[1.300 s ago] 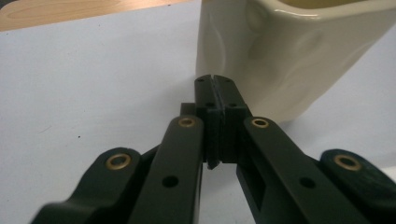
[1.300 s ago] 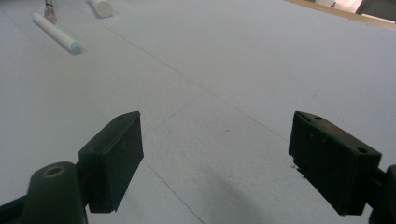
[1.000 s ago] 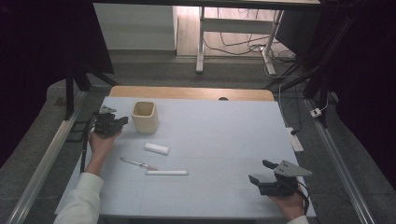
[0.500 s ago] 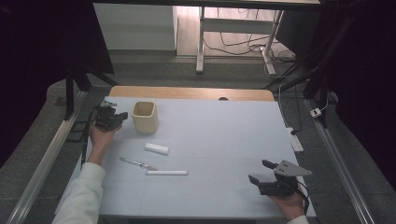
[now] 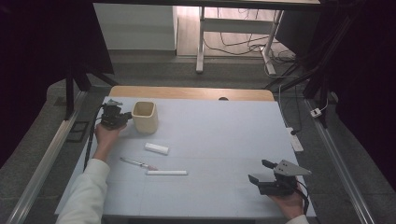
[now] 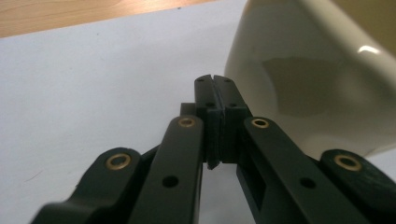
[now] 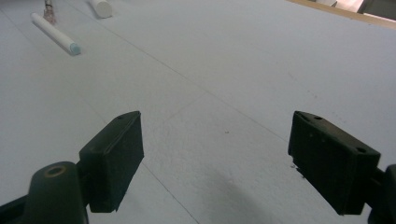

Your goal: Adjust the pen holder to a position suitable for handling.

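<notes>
1. The cream cup (image 5: 144,116) stands upright near the far left corner of the pale blue table (image 5: 219,140), its mouth open upward and roughly square with rounded corners.
2. Its walls are plain, smooth and glossy; in the left gripper view the cup (image 6: 317,74) catches a bright highlight near its rim.
3. From above, nothing shows inside it.
4. It stands well apart from the table's near edge.
</notes>
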